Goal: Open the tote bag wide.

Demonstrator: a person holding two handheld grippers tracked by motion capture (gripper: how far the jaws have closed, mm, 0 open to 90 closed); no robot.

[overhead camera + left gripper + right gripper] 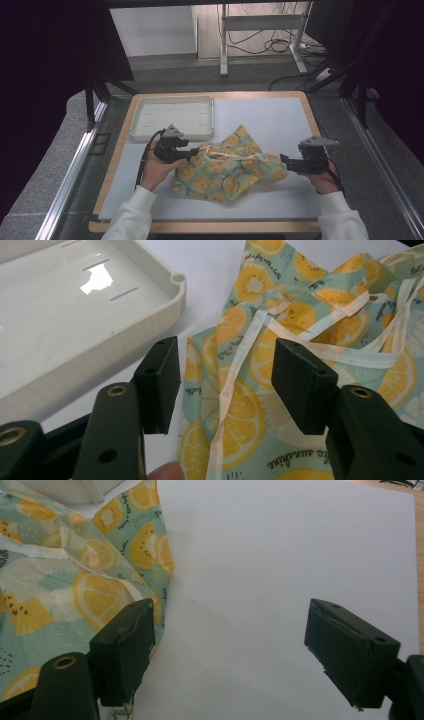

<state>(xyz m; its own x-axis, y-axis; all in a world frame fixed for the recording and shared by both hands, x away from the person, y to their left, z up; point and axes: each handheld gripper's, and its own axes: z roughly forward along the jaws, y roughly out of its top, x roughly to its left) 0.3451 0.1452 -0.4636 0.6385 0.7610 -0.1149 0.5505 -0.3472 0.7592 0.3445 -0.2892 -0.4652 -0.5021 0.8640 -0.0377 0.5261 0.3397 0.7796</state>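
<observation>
Cloth's (227, 165) underside and inner folds hidden by crumpling; in left gripper view its right part ran out of frame. Printed lettering on fabric hard to read. Cloth lay crumpled mid-mat (270, 120), just in front of white tray (172, 117).

Left gripper (192, 152) at cloth's left edge, jaws apart, fabric and pale strap (320, 347) showing between them, pads not pressing.

Right gripper (284, 161) at cloth's right edge, jaws wide, holding nothing; one jaw over fabric edge, other over bare mat.

Mint cloth (227, 167) with yellow lemon-slice print
</observation>
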